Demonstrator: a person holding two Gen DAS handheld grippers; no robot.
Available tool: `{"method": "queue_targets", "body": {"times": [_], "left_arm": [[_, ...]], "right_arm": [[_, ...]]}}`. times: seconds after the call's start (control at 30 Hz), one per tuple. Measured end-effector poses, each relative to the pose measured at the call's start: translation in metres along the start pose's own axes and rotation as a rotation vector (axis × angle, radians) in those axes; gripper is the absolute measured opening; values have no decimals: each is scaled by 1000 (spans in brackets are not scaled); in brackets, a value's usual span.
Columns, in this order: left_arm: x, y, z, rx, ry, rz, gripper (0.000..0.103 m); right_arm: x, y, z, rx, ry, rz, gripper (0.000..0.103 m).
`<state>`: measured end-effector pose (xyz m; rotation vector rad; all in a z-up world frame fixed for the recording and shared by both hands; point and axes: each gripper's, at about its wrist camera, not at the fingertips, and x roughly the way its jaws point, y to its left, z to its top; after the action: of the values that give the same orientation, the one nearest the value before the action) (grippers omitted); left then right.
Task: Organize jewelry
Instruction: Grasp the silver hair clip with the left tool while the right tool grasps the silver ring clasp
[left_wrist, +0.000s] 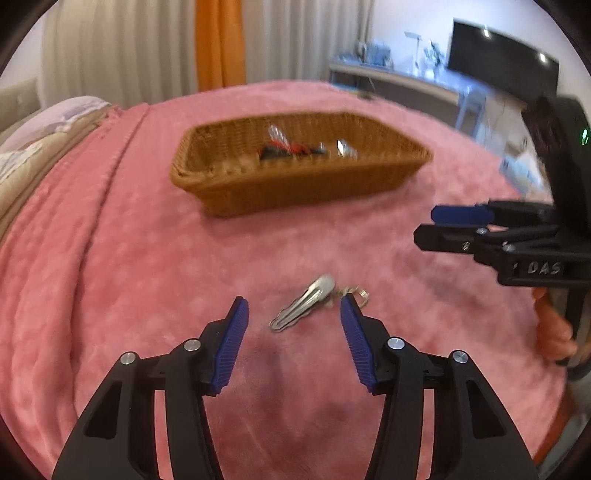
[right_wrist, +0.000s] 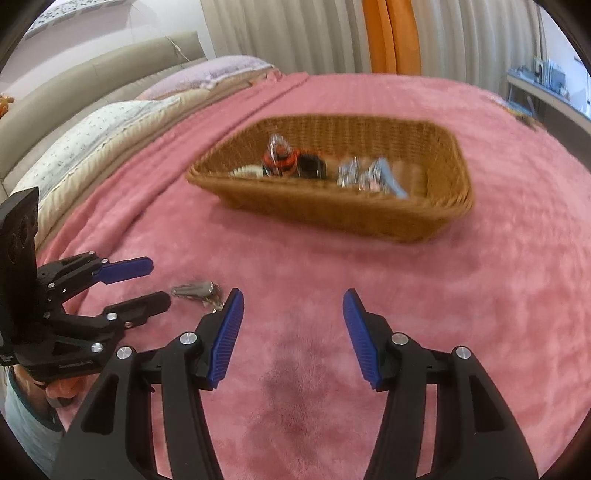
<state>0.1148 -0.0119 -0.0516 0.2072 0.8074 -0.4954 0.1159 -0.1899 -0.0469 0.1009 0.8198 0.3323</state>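
A silver hair clip (left_wrist: 303, 302) lies on the pink blanket (left_wrist: 147, 258), with a small silver ring piece (left_wrist: 356, 293) just beside its far end. My left gripper (left_wrist: 293, 314) is open, its blue pads on either side of the clip, just short of it. In the right wrist view the clip (right_wrist: 194, 290) lies in front of the left gripper (right_wrist: 159, 282). My right gripper (right_wrist: 293, 306) is open and empty over bare blanket; it also shows in the left wrist view (left_wrist: 424, 223). A wicker basket (left_wrist: 229, 192) farther back holds several jewelry pieces (right_wrist: 291, 162).
Pillows (right_wrist: 92, 144) and a headboard lie along the bed's left side. Curtains (left_wrist: 218, 40) hang behind the bed. A desk with a monitor (left_wrist: 502, 70) stands at the far right, off the bed.
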Motion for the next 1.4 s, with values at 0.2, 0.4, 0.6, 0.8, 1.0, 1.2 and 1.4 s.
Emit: {"method": "queue_targets", "body": {"times": [0.2,0.4,0.6,0.8,1.0,1.2,1.4], "left_arm": [[27,-5,2,56,87,18,42],[27,-3,8,-40,86,27,11],[15,2,-2,-252,82,73,11],[-1,15,-14,-306,59,106,11],[-2,25,-17,-356,35,56,11],[-2,27,-19,-368,26,36,11],[-4,24,-19,-353,12,38,11]], "right_arm": [[9,-1,-2,2,10,10,52],[12,8,-4,-36,16,-22,52],[12,30,-11,-99,28,-43,52],[23,63,-15,-175,52,-43,51],[45,73,-12,-189,98,-48,37],[56,83,-10,-247,90,-90,18],[40,82,-16,-252,42,-85,14]]}}
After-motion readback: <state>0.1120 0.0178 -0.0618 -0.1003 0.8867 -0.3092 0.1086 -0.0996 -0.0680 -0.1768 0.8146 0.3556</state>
